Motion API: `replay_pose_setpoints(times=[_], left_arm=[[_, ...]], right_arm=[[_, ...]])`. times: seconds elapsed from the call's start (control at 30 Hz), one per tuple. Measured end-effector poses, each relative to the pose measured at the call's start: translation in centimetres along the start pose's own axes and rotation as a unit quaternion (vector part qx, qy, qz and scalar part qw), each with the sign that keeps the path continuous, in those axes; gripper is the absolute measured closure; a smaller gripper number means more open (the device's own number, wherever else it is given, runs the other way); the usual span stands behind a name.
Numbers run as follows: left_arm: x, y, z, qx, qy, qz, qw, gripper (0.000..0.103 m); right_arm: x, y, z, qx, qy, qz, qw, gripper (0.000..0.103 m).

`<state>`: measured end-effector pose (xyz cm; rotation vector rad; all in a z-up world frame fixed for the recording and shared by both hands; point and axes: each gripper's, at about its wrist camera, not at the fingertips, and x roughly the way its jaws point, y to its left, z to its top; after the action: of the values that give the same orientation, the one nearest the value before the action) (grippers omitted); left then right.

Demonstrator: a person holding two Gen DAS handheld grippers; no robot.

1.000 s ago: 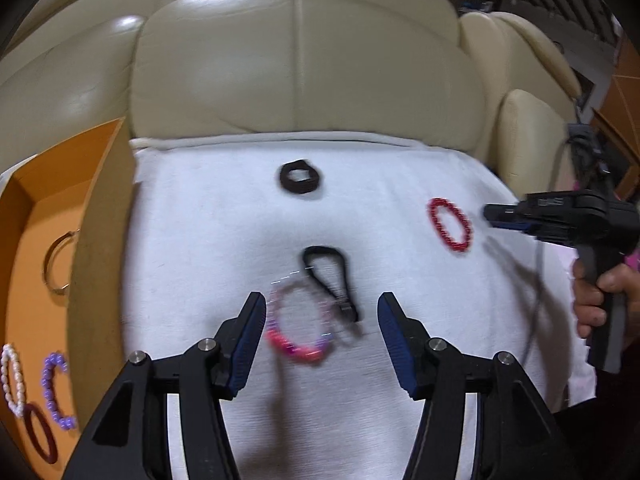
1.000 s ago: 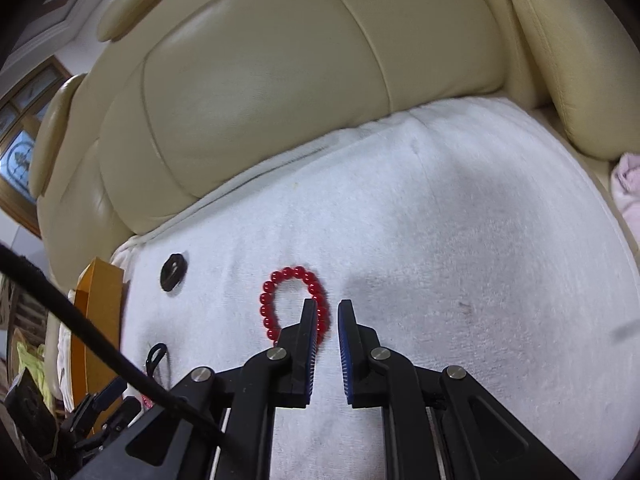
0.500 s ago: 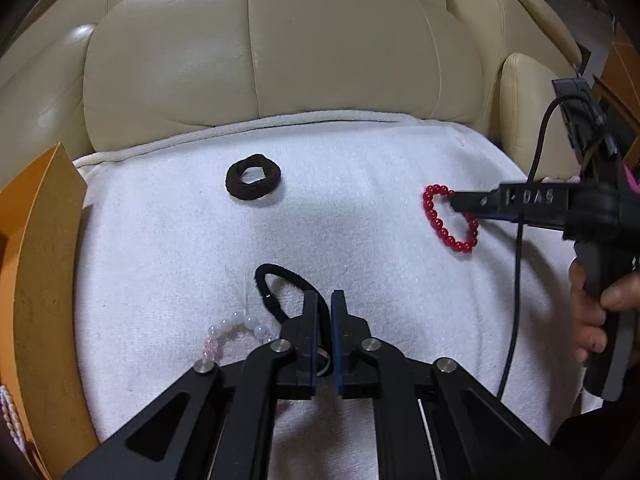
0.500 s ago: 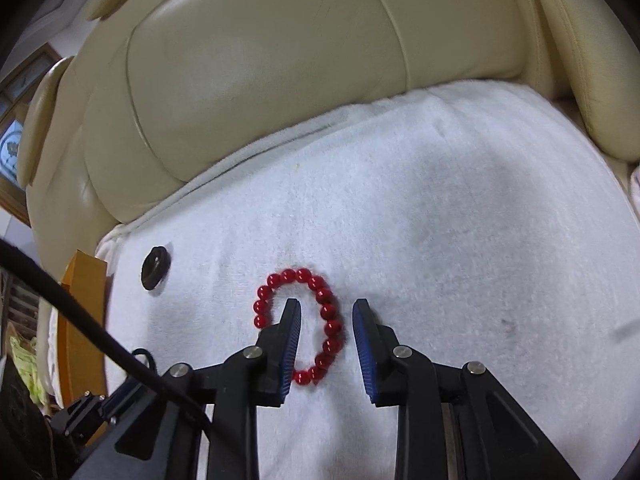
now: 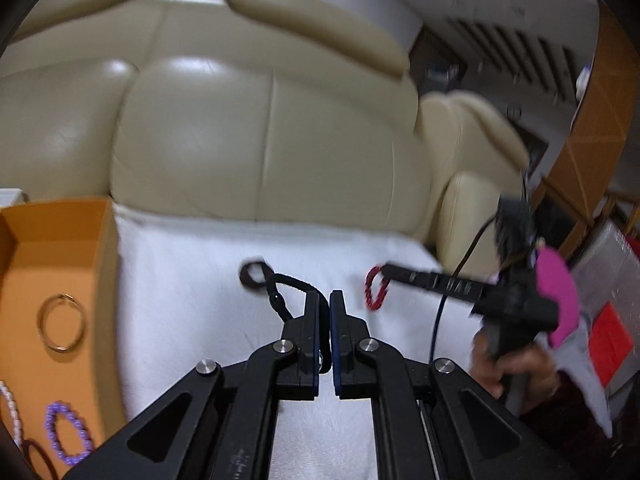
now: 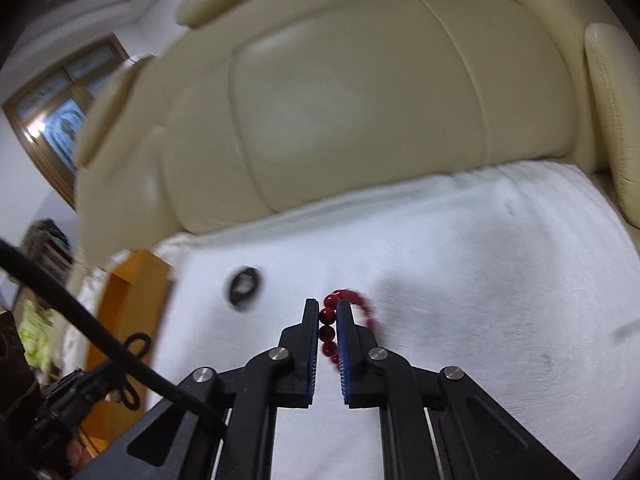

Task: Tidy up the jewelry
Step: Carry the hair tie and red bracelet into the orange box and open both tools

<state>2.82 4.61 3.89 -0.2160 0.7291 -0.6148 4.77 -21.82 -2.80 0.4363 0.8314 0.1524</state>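
My left gripper (image 5: 325,300) is shut on a black cord bracelet (image 5: 285,286) and holds it lifted above the white towel (image 5: 192,280); its loop hangs left of the fingers. My right gripper (image 6: 328,312) is shut on a red bead bracelet (image 6: 352,300), raised off the towel (image 6: 480,260); it also shows in the left wrist view (image 5: 375,288). A dark hair tie (image 5: 253,274) lies on the towel, also in the right wrist view (image 6: 244,283). The orange box (image 5: 36,264) at left holds a gold bangle (image 5: 62,322), a purple bead bracelet (image 5: 66,438) and a white pearl one (image 5: 10,404).
The towel covers the seat of a cream leather sofa (image 5: 260,128). The box's side wall (image 6: 132,312) stands at the towel's left edge. The person's hand (image 5: 516,368) holds the right gripper at the right.
My left gripper has lifted the black cord bracelet off the towel. My right gripper has shut on the red bead bracelet and raised it. The pink bead bracelet is out of sight.
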Motion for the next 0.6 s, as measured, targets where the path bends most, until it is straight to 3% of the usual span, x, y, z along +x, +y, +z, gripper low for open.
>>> replay_pose_setpoints(times=[0.17,0.3,0.43,0.6], left_arm=[[-4.0,1.5,0.6,-0.013,-0.045,0.04,0.9981,0.098],[-7.6,4.9,0.6,-0.033,-0.07,0.091,0.9929,0.098],[-10.1,9.1,-0.2,-0.064,-0.073,0.169,0.9808,0.098],[-11.0,14.4,-1.6,-0.112,-0.056,0.219,0.9676,0.098]], right_arm=[[-0.7,4.5,0.0,-0.019,-0.03,0.063,0.997,0.093],[-1.2,9.4,-0.4,-0.038,-0.05,0.127,0.99,0.093],[-0.7,14.4,-1.6,-0.065,-0.05,0.175,0.981,0.093],[1.3,20.2,-3.5,-0.098,-0.021,0.216,0.971,0.093]])
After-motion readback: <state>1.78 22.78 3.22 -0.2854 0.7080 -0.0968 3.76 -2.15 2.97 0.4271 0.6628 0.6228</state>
